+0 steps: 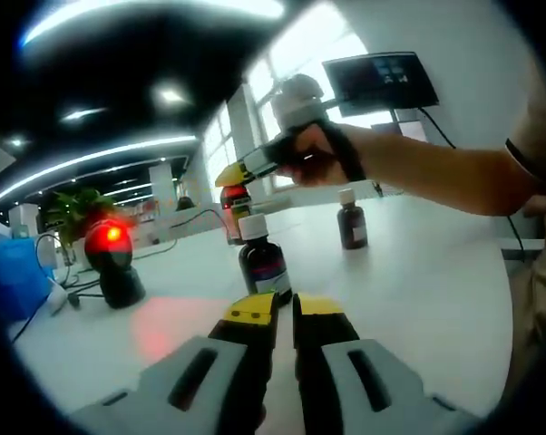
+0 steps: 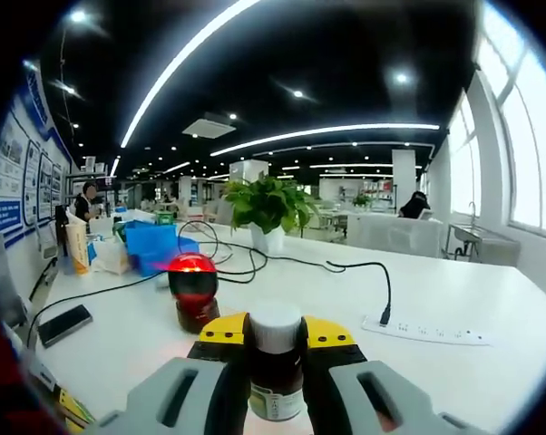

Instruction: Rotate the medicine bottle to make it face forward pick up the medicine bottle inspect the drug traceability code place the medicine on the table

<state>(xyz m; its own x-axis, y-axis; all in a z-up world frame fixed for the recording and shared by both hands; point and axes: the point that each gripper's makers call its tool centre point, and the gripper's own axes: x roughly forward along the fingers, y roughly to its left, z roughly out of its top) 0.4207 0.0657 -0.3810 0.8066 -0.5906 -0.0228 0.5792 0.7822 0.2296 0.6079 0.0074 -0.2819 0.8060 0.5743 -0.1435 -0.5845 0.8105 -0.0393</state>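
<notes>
Left gripper view: directly ahead of the left claw stood a dark bottle with a white cap, close to the jaw tips, blocking a straight advance. Behind it, the right claw hung above the surface, clamped on another bottle. A third bottle stood well apart to the right, open surface around it. Left side: the scanner, glowing red, with cables.

Right gripper view: power strip and cord lay across the right side; a phone lay at left.
</notes>
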